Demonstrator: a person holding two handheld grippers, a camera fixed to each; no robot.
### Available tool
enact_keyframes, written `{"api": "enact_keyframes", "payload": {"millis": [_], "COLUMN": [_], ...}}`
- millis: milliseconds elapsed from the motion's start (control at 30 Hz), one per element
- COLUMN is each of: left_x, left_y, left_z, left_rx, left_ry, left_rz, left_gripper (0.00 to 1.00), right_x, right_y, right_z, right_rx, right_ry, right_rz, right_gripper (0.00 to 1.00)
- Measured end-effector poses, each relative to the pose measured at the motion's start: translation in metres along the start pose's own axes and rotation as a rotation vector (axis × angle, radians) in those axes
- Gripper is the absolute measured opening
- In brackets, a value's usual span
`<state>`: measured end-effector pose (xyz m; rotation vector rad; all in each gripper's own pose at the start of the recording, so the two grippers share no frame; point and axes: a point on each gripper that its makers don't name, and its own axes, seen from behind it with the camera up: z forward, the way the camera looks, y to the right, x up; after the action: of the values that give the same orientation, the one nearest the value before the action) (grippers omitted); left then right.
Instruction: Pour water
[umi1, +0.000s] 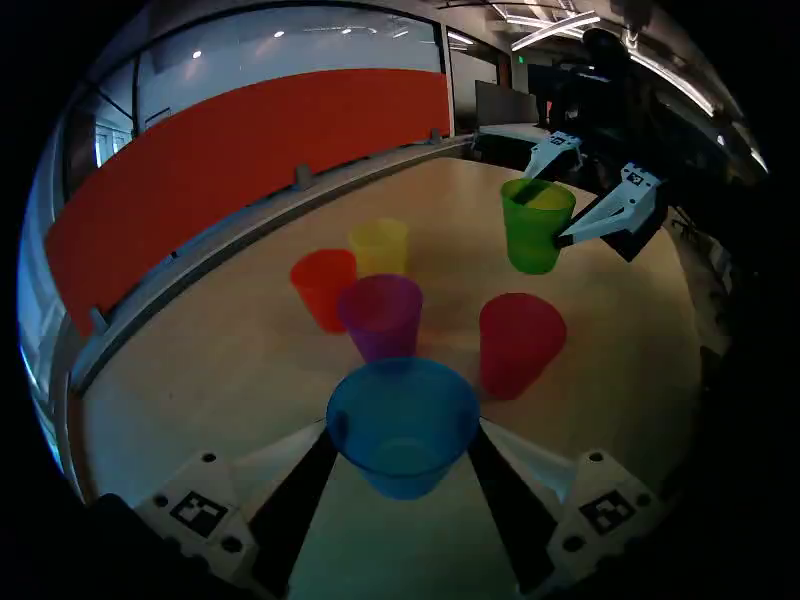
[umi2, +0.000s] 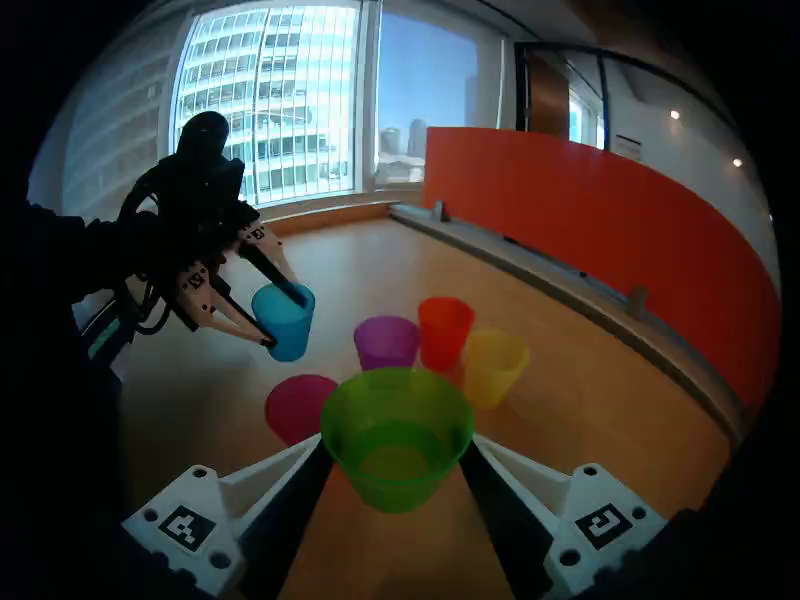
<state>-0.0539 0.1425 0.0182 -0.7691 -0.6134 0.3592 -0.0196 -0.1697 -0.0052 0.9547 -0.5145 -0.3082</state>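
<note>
**Desk:** What is the left gripper (umi1: 402, 445) doing?

**Me:** I've got its two fingers pressed on either side of a blue cup (umi1: 403, 410), which is upright with its mouth up. In the left gripper view it is just in front of the purple cup (umi1: 381, 316), on my side of it.

**Desk:** And the right gripper (umi2: 397, 455)?

**Me:** It's pinching a green cup (umi2: 397, 420) the same way, with both fingers against the wall and the cup upright. From the left gripper view I see it beyond the purple cup and off to the right, well apart from it.

**Desk:** Is there water in either?

**Me:** I cannot tell. Both cups are translucent and I can't make out a level.

**Desk:** What else is on the table (umi1: 230, 370)?

**Me:** An orange cup (umi1: 324, 288) is just left of the purple cup and slightly behind it. A yellow cup (umi1: 380, 246) is straight behind the purple cup, and a red cup (umi1: 519, 343) stands near it on the right.
</note>
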Motion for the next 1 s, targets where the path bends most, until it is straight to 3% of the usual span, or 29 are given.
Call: {"api": "enact_keyframes", "payload": {"millis": [567, 1000], "left_x": [-0.018, -0.025], "left_y": [0.002, 0.005], "left_z": [0.016, 0.020], "left_rx": [-0.039, -0.048], "left_ry": [-0.012, -0.009], "left_rz": [-0.061, -0.066], "left_gripper": [0.86, 0.86], "right_x": [-0.028, -0.037], "right_y": [0.000, 0.000], "right_z": [0.018, 0.025], "right_rx": [0.018, 0.018], "right_ry": [-0.053, -0.077], "right_rz": [0.018, 0.022], "right_gripper": [0.88, 0.88]}}
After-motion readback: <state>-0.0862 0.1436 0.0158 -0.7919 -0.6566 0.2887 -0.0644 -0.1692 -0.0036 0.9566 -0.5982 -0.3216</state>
